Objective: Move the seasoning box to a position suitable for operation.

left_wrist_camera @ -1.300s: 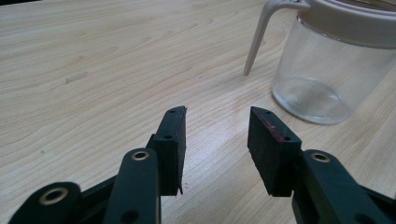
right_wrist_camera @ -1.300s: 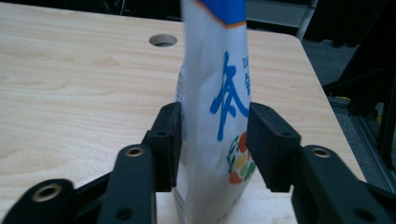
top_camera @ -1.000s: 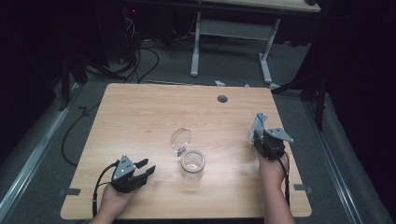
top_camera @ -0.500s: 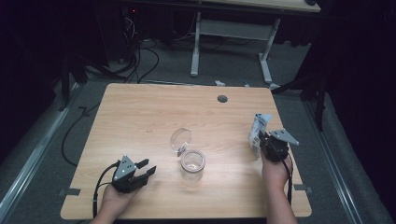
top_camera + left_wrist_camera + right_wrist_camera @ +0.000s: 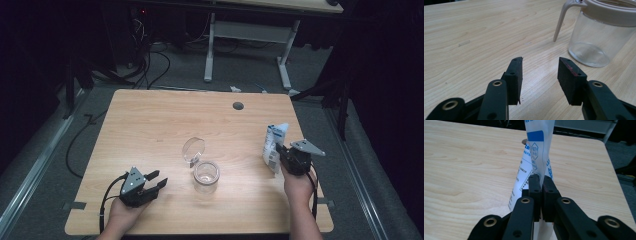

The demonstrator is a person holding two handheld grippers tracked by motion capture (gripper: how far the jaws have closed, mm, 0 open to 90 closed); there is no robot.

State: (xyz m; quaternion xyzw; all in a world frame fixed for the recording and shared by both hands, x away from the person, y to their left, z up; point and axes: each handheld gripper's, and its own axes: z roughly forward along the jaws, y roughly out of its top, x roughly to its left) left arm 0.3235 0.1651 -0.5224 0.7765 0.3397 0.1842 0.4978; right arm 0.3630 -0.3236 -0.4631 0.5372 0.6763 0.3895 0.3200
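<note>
A clear glass jar (image 5: 206, 175) stands at the table's middle front, its round hinged lid (image 5: 193, 150) tipped open behind it. In the left gripper view the jar (image 5: 599, 37) sits ahead to the right, with a beige rim. My left gripper (image 5: 157, 181) rests left of the jar, open, with nothing between its pads (image 5: 540, 66). A white and blue pouch (image 5: 274, 145) stands upright at the right. My right gripper (image 5: 280, 152) has just been closing its jaws and is shut on the pouch (image 5: 536, 150), pinching its lower part (image 5: 541, 178).
The wooden table (image 5: 150, 120) has a round cable hole (image 5: 238, 105) near its far edge. Beyond it, a white desk frame (image 5: 250, 45) and cables (image 5: 150, 65) lie on the grey floor. The right hand is close to the table's right edge (image 5: 320, 190).
The right gripper's jaws have closed on the pouch, which now stands more upright. The left gripper and the jar have kept still.
</note>
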